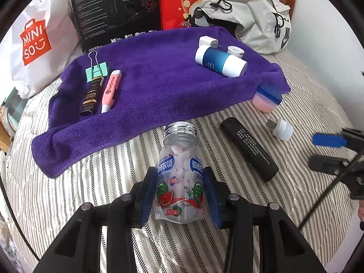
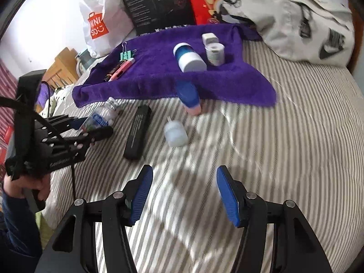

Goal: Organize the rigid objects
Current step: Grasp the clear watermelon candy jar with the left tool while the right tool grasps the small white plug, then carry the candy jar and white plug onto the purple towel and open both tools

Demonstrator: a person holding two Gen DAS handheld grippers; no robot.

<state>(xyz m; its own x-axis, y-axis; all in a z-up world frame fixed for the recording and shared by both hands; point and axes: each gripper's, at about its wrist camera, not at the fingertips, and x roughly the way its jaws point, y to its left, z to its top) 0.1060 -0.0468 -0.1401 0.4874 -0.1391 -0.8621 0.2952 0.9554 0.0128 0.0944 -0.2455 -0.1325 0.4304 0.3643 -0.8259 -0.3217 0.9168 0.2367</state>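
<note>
Left gripper [image 1: 179,195] jaws closed on something, blue pads pressing its sides; right gripper [image 2: 184,195] jaws spread wide, holding nothing.

A purple towel [image 1: 159,79] lies on grey-and-white striped bedding [image 1: 91,182], bearing a mint clip [image 1: 96,71], pink pen [image 1: 110,91] and blue-and-white bottle [image 1: 220,61]; the jar [image 1: 180,175] shows watermelon print
</note>
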